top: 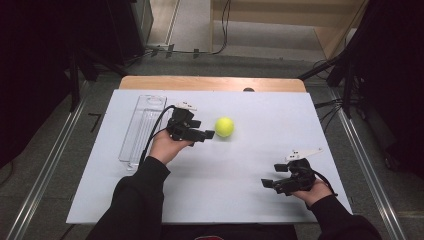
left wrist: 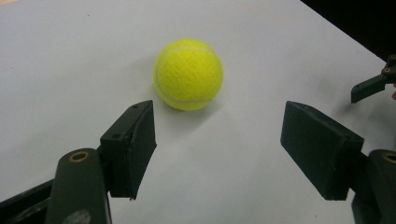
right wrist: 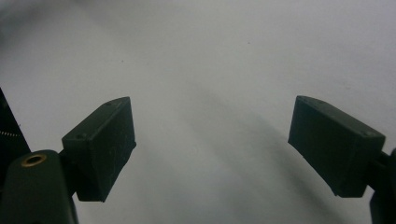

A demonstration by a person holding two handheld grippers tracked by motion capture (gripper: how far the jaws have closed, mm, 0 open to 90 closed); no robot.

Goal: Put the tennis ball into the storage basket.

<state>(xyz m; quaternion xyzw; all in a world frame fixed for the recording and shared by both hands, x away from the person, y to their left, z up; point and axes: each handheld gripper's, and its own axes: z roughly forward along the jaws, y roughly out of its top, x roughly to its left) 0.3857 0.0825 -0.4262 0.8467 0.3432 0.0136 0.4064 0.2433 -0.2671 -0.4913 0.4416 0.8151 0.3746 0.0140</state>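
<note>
The tennis ball (left wrist: 188,73) has a fuzzy, matt yellow felt skin with a smooth pale seam. The counter (top: 250,165) is covered by a smooth, matt white sheet over bare wood at its far edge. The tray (top: 142,127) is clear glossy plastic, and the left hand-held gripper (left wrist: 217,140) has matt black jaws.

Both forearms wear dark, near-black long sleeves (top: 134,200) reaching the wrists. The left gripper (top: 209,134) is black, with a thick black cable (top: 155,131) looping from it and a pale three-cornered plate (top: 185,105) on top. The right gripper (top: 267,183) is black too, under a pale plate (top: 303,152). Its blocky, dark pads (right wrist: 105,144) sit on arms with a brass-ringed hole (right wrist: 33,160).
</note>
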